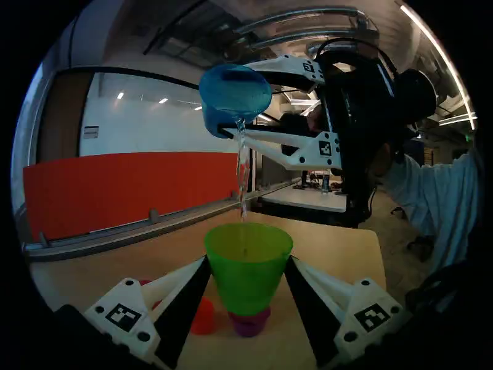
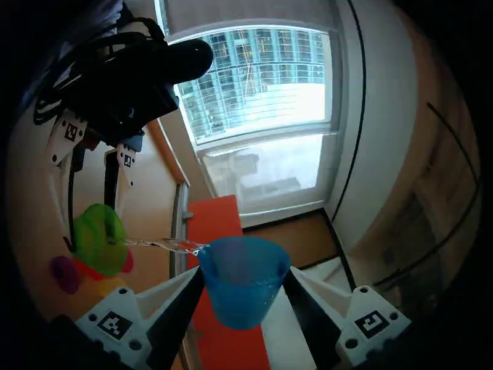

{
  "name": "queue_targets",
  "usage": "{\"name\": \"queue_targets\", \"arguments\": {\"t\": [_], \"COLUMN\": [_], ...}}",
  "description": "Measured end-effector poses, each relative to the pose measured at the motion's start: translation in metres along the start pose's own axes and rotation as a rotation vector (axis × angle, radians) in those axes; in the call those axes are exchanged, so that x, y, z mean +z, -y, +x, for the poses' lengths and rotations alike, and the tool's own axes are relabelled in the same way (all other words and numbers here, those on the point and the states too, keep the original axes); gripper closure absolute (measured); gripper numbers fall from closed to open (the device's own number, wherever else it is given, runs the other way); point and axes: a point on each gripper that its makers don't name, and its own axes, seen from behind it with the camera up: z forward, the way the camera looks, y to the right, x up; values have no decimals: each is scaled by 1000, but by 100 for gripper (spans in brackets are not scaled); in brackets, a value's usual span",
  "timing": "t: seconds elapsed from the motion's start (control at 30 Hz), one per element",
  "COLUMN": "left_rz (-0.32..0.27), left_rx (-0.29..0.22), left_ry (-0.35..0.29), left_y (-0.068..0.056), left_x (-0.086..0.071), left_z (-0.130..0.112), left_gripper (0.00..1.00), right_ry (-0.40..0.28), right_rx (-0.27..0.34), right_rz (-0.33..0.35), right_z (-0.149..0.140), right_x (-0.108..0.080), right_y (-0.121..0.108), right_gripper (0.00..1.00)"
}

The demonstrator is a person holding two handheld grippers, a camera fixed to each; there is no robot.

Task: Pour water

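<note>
My left gripper [image 1: 248, 285] is shut on a green cup [image 1: 248, 265], held upright above the wooden table [image 1: 333, 246]. High over it, my right gripper [image 1: 262, 105] is shut on a blue cup [image 1: 233, 98] tipped on its side, and a thin stream of water [image 1: 242, 172] falls from its rim into the green cup. In the right gripper view the blue cup [image 2: 243, 280] sits between the white fingers of the right gripper [image 2: 243, 290], water [image 2: 163, 244] runs leftward to the green cup [image 2: 98, 238], and the left gripper [image 2: 92, 185] grips that cup.
A purple cup [image 1: 249, 322] and a red-orange cup [image 1: 203, 316] lie on the table under the green one. A person's sleeve [image 1: 440, 191] is at the right. An orange panel [image 1: 123, 185] and a metal rail [image 1: 148, 222] run behind the table.
</note>
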Motion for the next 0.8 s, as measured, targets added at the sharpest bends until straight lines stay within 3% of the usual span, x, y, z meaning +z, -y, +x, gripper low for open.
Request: {"name": "queue_targets", "arguments": {"t": [0.8], "left_rz": [13], "left_rx": [-12], "left_ry": [-9], "left_y": [6], "left_x": [3], "left_z": [2], "left_gripper": [17], "right_ry": [1], "right_rx": [-119], "right_rz": [-11], "right_z": [1], "right_x": [4], "right_y": [-7], "right_gripper": [11]}}
